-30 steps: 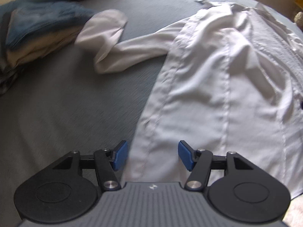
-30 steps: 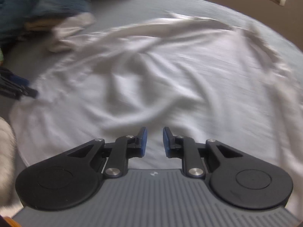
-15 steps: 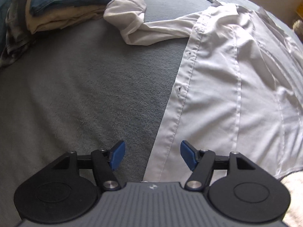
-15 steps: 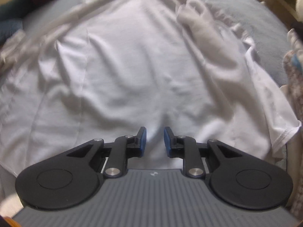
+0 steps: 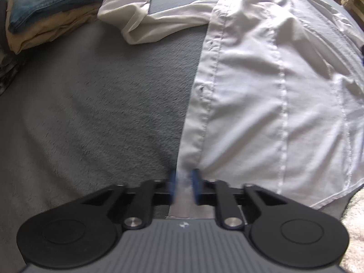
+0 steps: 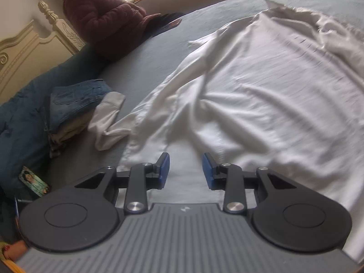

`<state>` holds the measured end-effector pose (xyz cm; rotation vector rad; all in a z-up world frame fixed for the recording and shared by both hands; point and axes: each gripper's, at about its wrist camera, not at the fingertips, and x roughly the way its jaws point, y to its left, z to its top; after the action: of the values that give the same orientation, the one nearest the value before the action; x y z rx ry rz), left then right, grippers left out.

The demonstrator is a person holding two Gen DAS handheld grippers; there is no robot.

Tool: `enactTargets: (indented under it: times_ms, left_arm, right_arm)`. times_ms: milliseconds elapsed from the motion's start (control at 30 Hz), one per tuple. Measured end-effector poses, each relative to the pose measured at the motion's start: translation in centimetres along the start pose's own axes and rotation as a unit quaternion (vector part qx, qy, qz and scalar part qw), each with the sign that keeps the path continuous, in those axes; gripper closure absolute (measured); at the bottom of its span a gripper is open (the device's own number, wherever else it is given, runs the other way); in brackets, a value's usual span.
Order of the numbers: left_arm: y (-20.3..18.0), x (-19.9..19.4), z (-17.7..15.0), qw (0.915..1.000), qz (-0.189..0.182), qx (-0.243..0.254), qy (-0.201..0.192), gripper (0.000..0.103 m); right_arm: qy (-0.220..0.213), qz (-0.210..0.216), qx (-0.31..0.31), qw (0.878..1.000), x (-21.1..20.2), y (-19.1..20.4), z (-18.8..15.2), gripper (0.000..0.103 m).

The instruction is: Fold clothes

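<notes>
The white shirt lay spread across the grey bed, its buttonhole edge running straight down toward the camera and one sleeve crumpled off toward the pile of folded clothes at the far corner. And there it was: the left claw was clenched on the shirt's bottom corner, blue pads pinching the hem right at the foot of the buttonhole strip. A smart place to bite, by the look of it, since that doubled, stitched band seemed the firmest part of a very limp garment. The right claw hovered above the wrinkled body of the shirt, its jaws opening, cloth below them but nothing pressed between the pads. This looked a thin, light weave that would drape, sag and slide; lifted by one corner alone, it would likely slump into a rope instead of folding flat. The right claw probably wanted a matching hold on a seamed edge, the hem or a side seam, not the loose middle, which would only bunch. The fleecy bed cover could drag at the cloth, so a lift-and-lay seemed safer than a pull. That stray sleeve would need tucking in, too.
</notes>
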<state>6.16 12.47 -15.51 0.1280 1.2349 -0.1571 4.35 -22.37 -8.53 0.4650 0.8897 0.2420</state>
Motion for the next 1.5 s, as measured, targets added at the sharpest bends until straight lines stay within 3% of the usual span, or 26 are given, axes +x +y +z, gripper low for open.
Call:
enactTargets:
  times_ms: [167,367,600,767,833,1100,1167,1333,1400,1500]
  left_arm:
    - [-0.2,-2.5,0.1,0.9988,-0.013,-0.020,-0.044,0.101]
    - [-2.9,-5.8,0.1,0.9926,-0.063,-0.017,-0.102,0.101]
    - [-6.2,-4.2,-0.5,0.9917,-0.087,0.034,-0.089,0.101]
    - [-7.3,-4.0,-1.9,0.9910,-0.090,0.052,-0.085,0.101]
    - [-7.4,-4.0,-2.1,0.9910,-0.091,0.051,-0.083,0.101]
    - [-6.7,-3.6,-2.3,0.9909,-0.104,0.032,-0.079,0.101]
    - [-6.7,-3.3,-2.4,0.9909,-0.106,0.030,-0.078,0.101]
    - [-6.8,-3.3,-2.6,0.9906,-0.108,0.029,-0.079,0.101]
    - [-6.9,-3.5,-2.6,0.9903,-0.108,0.030,-0.083,0.101]
    - [-6.9,-3.8,-2.5,0.9897,-0.108,0.029,-0.089,0.101]
  right_arm:
    - [0.006,0.013,0.026,1.000,-0.2,0.8,-0.5,0.072]
    - [0.018,0.024,0.041,0.999,0.2,1.9,-0.9,0.070]
    - [0.050,0.035,0.028,0.998,2.5,4.1,-0.5,0.061]
    - [0.078,0.046,-0.019,0.996,5.1,7.2,0.2,0.054]
    - [0.094,0.048,-0.045,0.993,6.5,8.8,0.3,0.049]
    - [0.138,0.032,-0.130,0.981,11.6,13.0,-0.4,0.050]
    - [0.146,0.038,-0.128,0.980,12.0,12.9,-0.7,0.055]
    - [0.157,0.045,-0.128,0.978,12.2,12.4,-1.3,0.090]
    - [0.150,0.037,-0.131,0.979,12.0,12.1,-1.4,0.098]
    - [0.128,0.029,-0.122,0.984,11.2,11.2,-1.1,0.102]
